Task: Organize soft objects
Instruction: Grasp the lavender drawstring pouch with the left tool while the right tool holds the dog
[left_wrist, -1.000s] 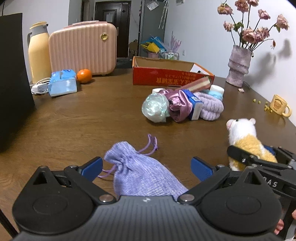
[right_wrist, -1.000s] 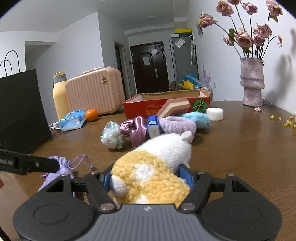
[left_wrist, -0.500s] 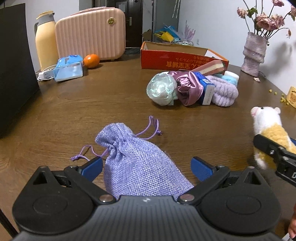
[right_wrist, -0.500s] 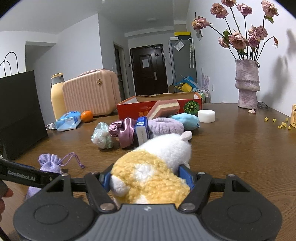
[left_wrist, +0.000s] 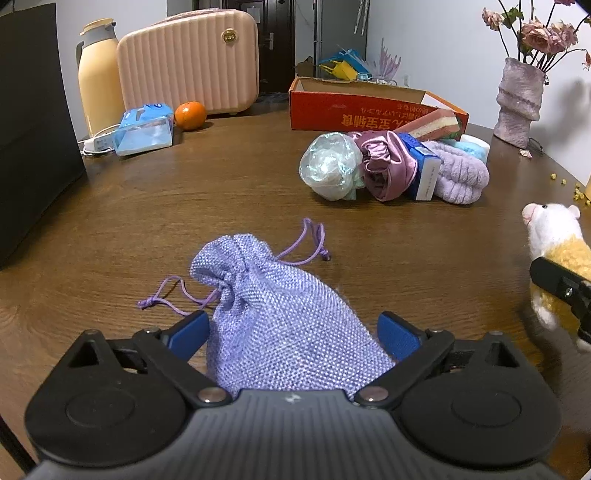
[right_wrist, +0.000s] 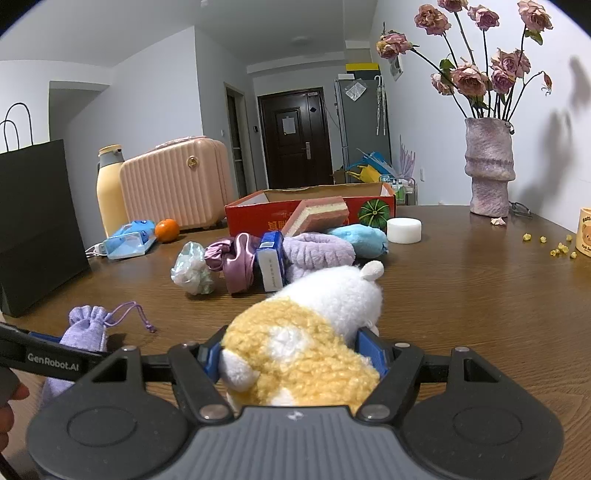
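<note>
Right wrist: plush toy (right_wrist: 303, 350) clamped.

Bare table (left_wrist: 155, 221) ahead of both tongs, clutter pile (left_wrist: 391, 166) fronting red box (left_wrist: 354, 105), black bag (left_wrist: 29, 125) left

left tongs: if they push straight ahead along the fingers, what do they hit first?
The lilac drawstring pouch: it already lies between the open left tongs, so advancing pushes into it at once. Past it the wooden table looks bare up to the pile led by the iridescent scrunchie, slightly right; depth is unclear.
</note>
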